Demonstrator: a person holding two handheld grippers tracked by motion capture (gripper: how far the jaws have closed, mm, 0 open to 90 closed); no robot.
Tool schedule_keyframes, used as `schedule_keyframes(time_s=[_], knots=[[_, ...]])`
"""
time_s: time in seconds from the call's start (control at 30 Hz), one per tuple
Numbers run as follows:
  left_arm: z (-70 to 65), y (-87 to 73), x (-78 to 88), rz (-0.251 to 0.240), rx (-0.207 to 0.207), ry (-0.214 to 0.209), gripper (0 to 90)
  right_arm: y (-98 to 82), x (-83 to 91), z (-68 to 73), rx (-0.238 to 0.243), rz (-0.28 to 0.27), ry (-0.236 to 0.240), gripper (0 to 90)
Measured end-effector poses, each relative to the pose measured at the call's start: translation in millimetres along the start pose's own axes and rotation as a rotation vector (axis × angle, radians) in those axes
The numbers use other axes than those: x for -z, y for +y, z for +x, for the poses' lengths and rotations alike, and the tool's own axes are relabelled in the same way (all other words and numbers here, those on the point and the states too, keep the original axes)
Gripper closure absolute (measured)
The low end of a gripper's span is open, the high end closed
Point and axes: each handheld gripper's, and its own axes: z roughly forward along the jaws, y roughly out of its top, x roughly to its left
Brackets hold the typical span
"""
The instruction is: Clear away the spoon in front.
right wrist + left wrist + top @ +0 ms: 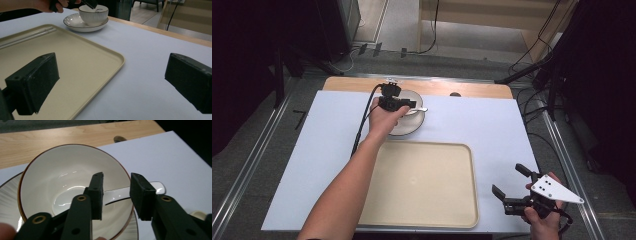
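A person works at a table (pixel 292 165) covered with a pale sheet, holding a two-jaw gripper in each hand. At the far side, left of centre, a white bowl (pixel 50 172) with a thin brown rim sits on a white plate (pixel 75 25). A white spoon (pixel 117 193) lies in the bowl, its scoop at the bottom and its handle resting over the rim, pointing right. The left gripper (pixel 116 195) hangs just above that handle, one jaw on each side of it. The jaws are partly open and do not yet seem to press the handle, so the spoon looks loose, though contact is hard to judge. Placed this way, the gripper appears lined up to pinch the handle and lift the spoon out. Near the person, at the table's centre, lies a large beige tray (pixel 462 200); a pair of pale chopsticks (pixel 27 35) lies along its left part. The bare space on the tray suggests it may be meant to receive the tableware. The right gripper (pixel 511 186) hovers at the near right corner of the table, beside the tray, with its jaws spread wide and nothing between them, apparently waiting.
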Motion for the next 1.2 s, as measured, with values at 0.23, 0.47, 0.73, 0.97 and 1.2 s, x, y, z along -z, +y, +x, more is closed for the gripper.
schedule_keyframes(time_s=[0.23,0.47,0.73,0.97,1.2], knots=[[-8.6,-6.9,4.0,-0.007,-0.055,-0.018,45.7,0.5,-0.7,0.8,0.002,0.000,0.002,0.0],[-16.3,-14.3,-1.2,0.014,-0.100,0.009,34.8,0.0,-0.4,0.3,0.002,0.002,0.003,0.0],[-27.5,-19.1,-14.2,0.032,-0.188,0.087,34.0,0.1,-0.1,0.3,0.001,0.004,0.004,0.0],[-34.0,-19.2,-25.4,0.048,-0.220,0.131,35.0,0.0,-0.4,0.4,0.002,0.005,0.005,0.0],[-41.2,-18.3,-33.8,0.024,-0.262,0.217,36.4,-0.2,-0.7,0.4,0.004,0.008,0.006,0.0]])
